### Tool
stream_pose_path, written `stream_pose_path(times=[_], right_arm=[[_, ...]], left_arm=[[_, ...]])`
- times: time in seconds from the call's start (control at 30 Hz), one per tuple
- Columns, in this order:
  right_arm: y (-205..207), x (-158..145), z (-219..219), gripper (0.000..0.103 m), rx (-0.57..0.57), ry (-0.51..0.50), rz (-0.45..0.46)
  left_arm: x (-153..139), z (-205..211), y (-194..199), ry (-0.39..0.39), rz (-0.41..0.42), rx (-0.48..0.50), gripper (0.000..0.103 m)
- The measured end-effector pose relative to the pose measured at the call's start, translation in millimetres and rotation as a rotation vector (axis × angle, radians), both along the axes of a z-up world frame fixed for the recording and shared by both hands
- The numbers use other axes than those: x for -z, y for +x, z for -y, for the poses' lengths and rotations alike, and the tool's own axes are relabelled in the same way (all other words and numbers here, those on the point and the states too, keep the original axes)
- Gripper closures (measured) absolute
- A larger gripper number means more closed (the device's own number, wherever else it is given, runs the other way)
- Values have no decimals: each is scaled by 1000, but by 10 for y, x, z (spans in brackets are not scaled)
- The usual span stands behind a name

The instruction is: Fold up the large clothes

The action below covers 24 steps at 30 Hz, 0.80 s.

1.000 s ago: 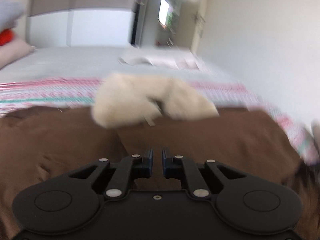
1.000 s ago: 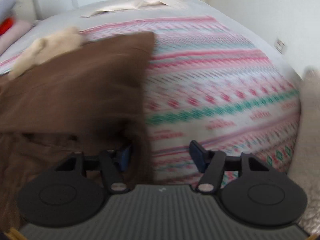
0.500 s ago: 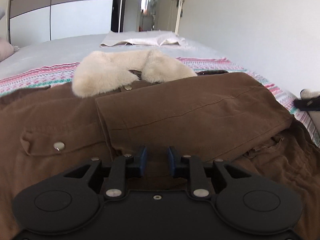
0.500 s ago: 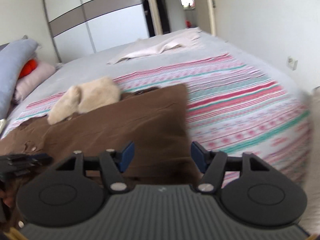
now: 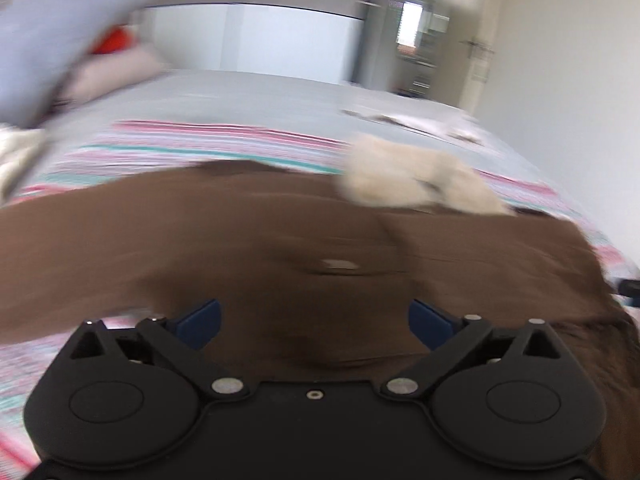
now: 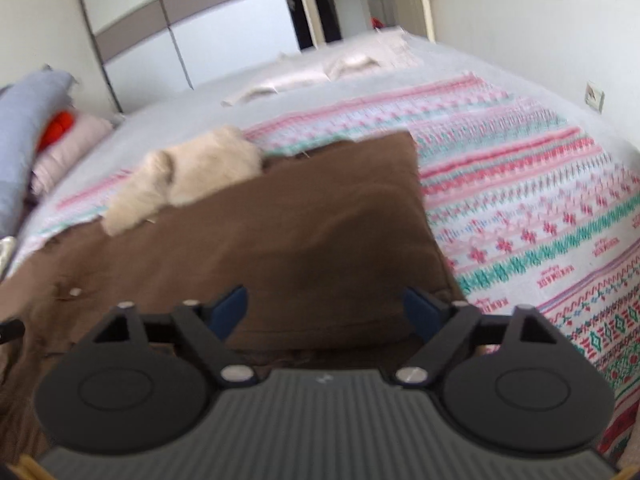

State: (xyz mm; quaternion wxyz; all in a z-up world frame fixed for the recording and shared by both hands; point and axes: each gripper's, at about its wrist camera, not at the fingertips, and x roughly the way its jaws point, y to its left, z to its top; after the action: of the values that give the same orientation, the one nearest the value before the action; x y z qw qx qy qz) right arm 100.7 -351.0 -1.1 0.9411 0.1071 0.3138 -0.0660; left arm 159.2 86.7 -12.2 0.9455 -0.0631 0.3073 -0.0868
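A brown coat (image 6: 304, 240) with a cream fleece collar (image 6: 188, 172) was seen spread on a striped blanket (image 6: 540, 220) over a bed (image 6: 208, 96). In the right wrist view, one side had been laid over the body, so that a straight folded edge ran from near the gripper up toward the collar, with bare blanket to its right. The other side lay unfolded, stretching off to the left in the left wrist view (image 5: 120, 240), though that picture was badly blurred.

The left gripper (image 5: 316, 320) was opening, its blue pads spread wide with only coat cloth seen below and beyond them; nothing was pinched. The right gripper (image 6: 326, 310) was likewise opening, wide apart above the folded panel, and no cloth was pressed between its pads.

The coat's long axis was judged to run away from both grippers, hem near and collar far. The unfolded side lay left of the left gripper, so that hand was judged the nearer for the next fold, which would probably be carried rightward across the body. The right gripper was placed over the finished side and was thought better suited to steadying it. A grey pillow (image 6: 28, 128) and folded clothes lay well apart at the bed's head.
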Motion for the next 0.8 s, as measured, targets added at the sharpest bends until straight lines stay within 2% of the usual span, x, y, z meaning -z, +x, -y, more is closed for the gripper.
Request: stream_pose_path(times=[0.1,0.2,0.4,0.5,0.6,0.7,0.77,0.8], right_arm=[[-56,-93,-107,9,-19,-19,39],[-62,-128,-175,8,-33,-27,55],[-54,-116,-247,7,-37,-50,41],[-67,-121,-258,5,-35,-58,46],[-69,-121,-262,4,-35,-59,51],[-65,-108,-261,4,-33,-60,43],[-64,-102,-257,4,-31,-64,40],[-64,-101,-253,4,-29,-65,39]], left_arm=[[-33,-515,-58,21,21,-216,0],[-11,-1045,-101,-16,16,-412,0],[226,-1879,-224,-120,-45,-695,0],[376,-2132,-273,-190,-47,-786,0],[514,-2408,-301,-262,-5,-847,1],[626,-2706,-280,-376,85,-879,3],[649,-2865,-251,-432,125,-901,10],[644,-2950,-224,-467,127,-917,20]])
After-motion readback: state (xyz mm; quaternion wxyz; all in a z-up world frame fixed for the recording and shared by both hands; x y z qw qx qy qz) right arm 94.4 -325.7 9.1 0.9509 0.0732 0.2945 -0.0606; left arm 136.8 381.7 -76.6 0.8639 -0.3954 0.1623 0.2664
